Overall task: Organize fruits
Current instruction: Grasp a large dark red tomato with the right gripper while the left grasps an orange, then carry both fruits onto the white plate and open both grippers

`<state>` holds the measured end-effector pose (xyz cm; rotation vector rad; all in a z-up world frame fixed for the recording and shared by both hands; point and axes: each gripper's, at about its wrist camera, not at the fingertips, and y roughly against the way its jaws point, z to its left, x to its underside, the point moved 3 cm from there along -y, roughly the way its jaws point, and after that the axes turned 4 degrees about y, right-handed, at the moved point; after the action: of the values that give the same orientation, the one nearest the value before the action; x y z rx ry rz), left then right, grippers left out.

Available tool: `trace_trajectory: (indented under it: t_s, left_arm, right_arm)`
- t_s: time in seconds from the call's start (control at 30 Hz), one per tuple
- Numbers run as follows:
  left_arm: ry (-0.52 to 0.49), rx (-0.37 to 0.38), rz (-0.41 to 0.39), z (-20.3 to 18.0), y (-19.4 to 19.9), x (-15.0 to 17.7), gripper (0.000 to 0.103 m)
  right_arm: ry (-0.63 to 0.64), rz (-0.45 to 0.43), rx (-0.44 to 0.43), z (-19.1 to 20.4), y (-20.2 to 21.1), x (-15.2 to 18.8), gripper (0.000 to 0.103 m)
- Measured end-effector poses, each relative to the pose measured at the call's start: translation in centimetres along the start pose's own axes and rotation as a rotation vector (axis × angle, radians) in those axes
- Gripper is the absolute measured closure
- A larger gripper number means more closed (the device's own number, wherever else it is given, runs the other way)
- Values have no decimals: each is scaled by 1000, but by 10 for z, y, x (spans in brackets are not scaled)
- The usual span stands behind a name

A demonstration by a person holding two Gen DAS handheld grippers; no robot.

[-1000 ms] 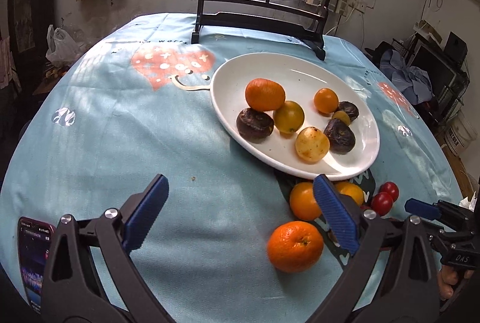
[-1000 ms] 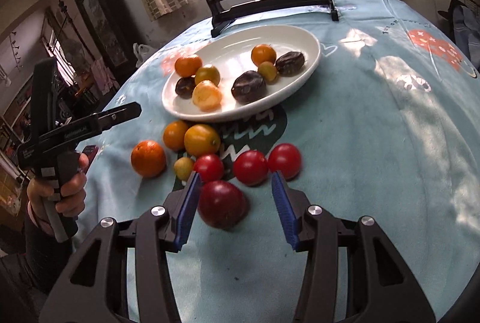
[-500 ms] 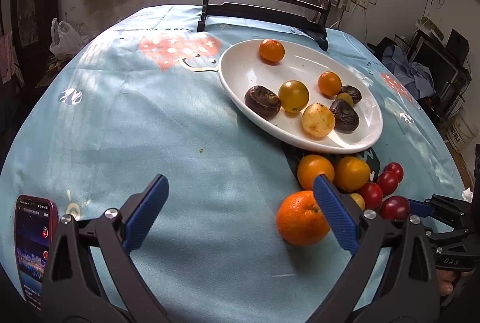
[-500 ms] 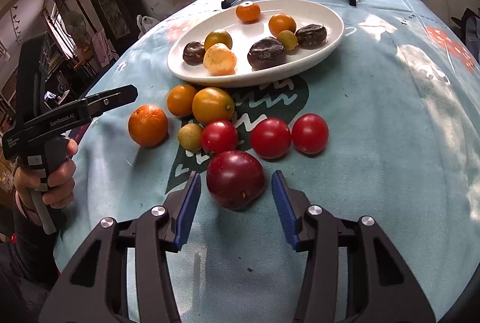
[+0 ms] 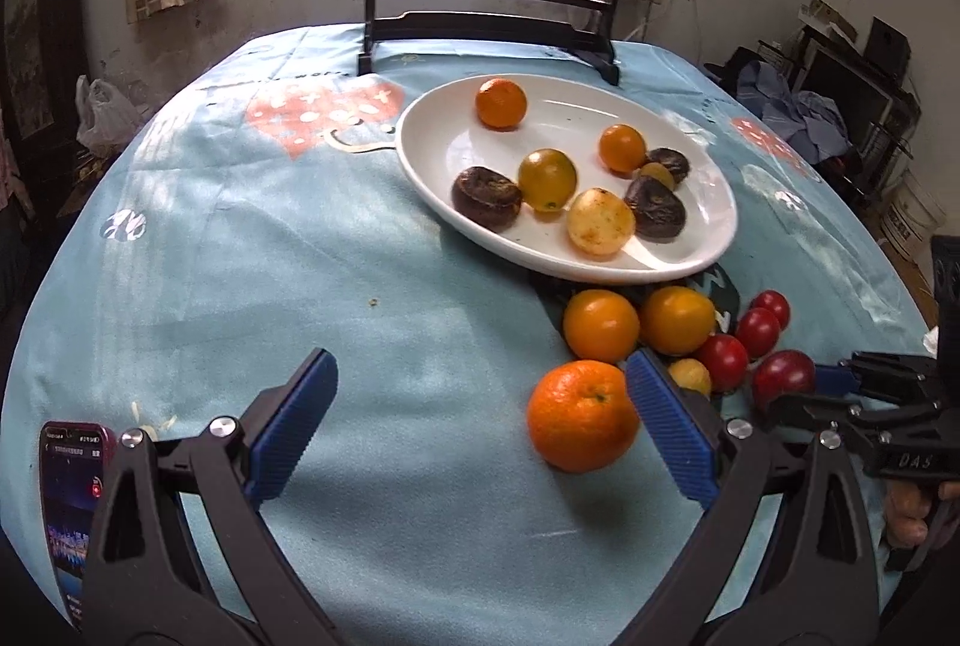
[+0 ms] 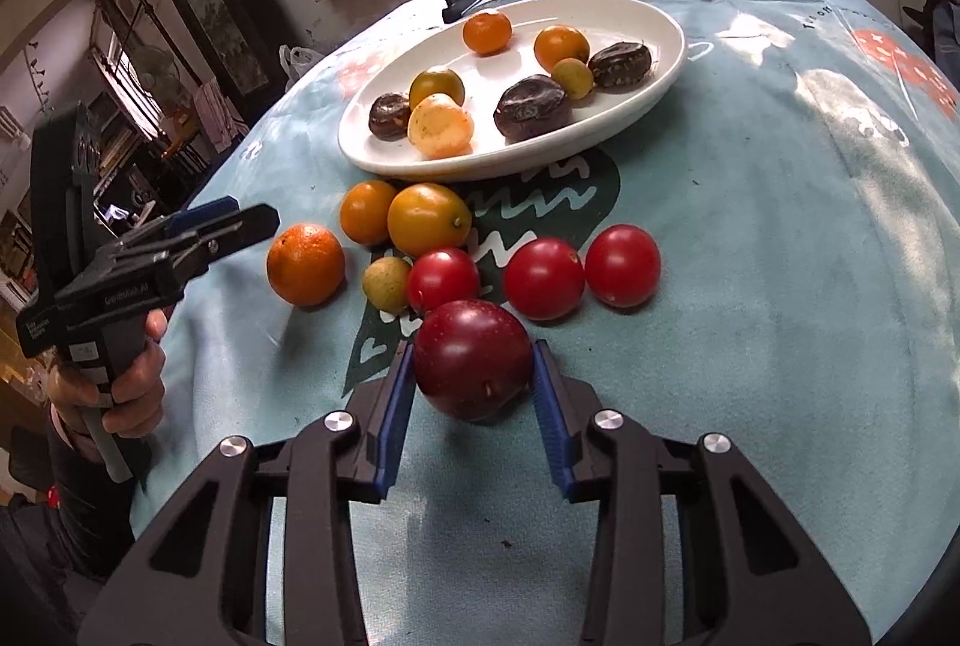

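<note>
- Dark red plum (image 6: 473, 358) sits low in the centre of the right wrist view, between the right gripper (image 6: 474, 394) pads, which have just been closing and now touch both its sides.
- Left gripper (image 5: 474, 424) stands spread wide, with the orange (image 5: 581, 415) just inside its right pad.
- White plate (image 5: 714, 238) holds fruit, upper right.

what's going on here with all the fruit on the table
A person is sorting fruit with a handheld gripper in each hand. The right gripper has just been closing around a dark red plum on the blue tablecloth. The left gripper hangs open beside an orange. The white plate already holds several fruits.
</note>
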<state>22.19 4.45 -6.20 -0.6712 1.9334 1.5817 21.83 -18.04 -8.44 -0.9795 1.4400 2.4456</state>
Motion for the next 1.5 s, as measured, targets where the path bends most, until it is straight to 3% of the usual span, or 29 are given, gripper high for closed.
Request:
trace_trajectory:
  t_s: [0.13, 0.2, 0.27, 0.37, 0.87, 1.13, 1.23, 1.33, 1.43, 1.5]
  left_arm:
    - [-115, 100, -3, -22, 7, 10, 8]
    - [-156, 101, 9, -30, 4, 15, 16]
    - [-172, 103, 39, -34, -2, 18, 35]
    - [-170, 103, 65, -34, -9, 21, 42]
    - [-158, 91, 101, -31, -20, 23, 55]
    - [-143, 101, 100, -29, -20, 23, 56]
    - [-131, 103, 64, -28, -13, 19, 57]
    - [-74, 155, 6, -23, -1, 7, 57]
    - [-7, 159, -40, -21, -1, -18, 57]
    - [36, 134, -64, -22, -7, -39, 57]
  right_arm:
    - [-31, -28, -1, -5, 5, -1, 64]
    - [-45, -20, 9, -7, 4, -1, 64]
    - [-53, -19, 6, -9, 4, -2, 64]
    - [-50, -20, 11, -9, 4, -2, 64]
    - [-43, -24, 9, -8, 6, -1, 64]
    - [-52, -27, -5, -8, 7, -1, 64]
    - [-47, -51, -19, -6, 11, -2, 64]
    - [-17, -89, -35, 1, 15, -6, 64]
    - [-19, -132, -91, 8, 13, -20, 64]
    - [-33, -179, -77, 7, 11, -37, 64]
